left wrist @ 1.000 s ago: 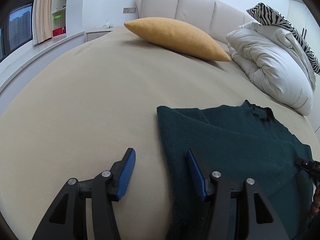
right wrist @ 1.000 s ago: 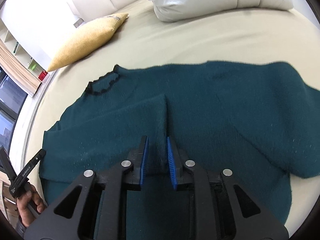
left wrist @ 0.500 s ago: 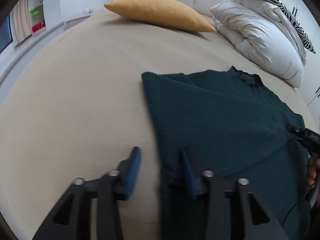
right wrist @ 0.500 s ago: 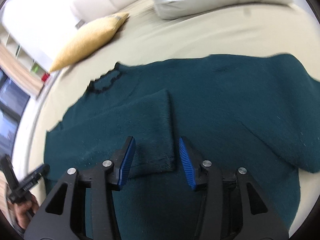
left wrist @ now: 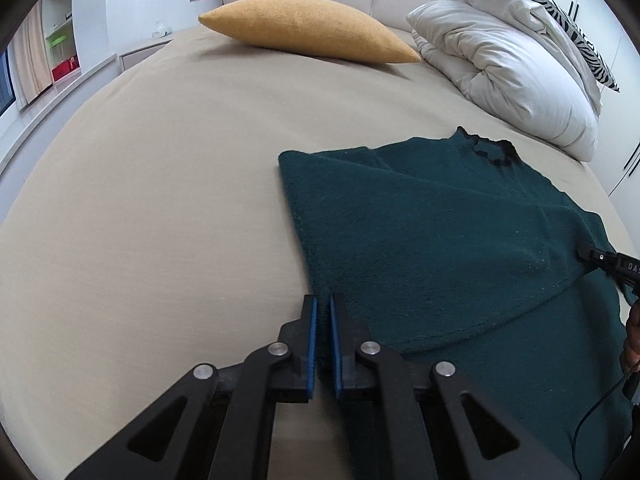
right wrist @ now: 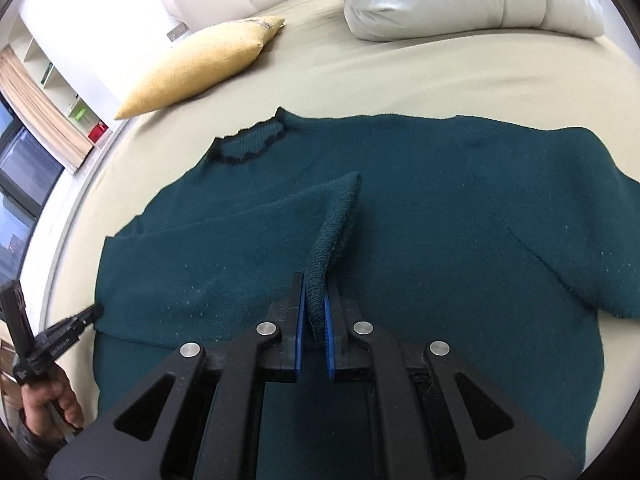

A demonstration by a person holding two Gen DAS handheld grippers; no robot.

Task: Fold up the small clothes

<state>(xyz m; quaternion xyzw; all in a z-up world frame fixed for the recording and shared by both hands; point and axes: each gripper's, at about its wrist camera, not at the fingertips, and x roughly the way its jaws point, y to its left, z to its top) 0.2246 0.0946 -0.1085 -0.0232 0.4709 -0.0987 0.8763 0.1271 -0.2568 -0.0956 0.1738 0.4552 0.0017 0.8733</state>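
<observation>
Bed: round beige mattress [left wrist: 160,184]
Garment: dark teal knitted sweater [right wrist: 440,220], spread flat at 3 o'clock of centre; soft, limp, grippy; best taken by edges
Right gripper [right wrist: 313,320]: clamped on folded sleeve cuff [right wrist: 332,236]
Left gripper [left wrist: 322,332]: pinching sweater's side edge

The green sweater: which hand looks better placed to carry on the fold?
Probably the right. The right tool is shut on the cuff of the sleeve already folded across the sweater, lifting it. The left tool is shut at the sweater's side edge, which seems pinched between its pads.
</observation>
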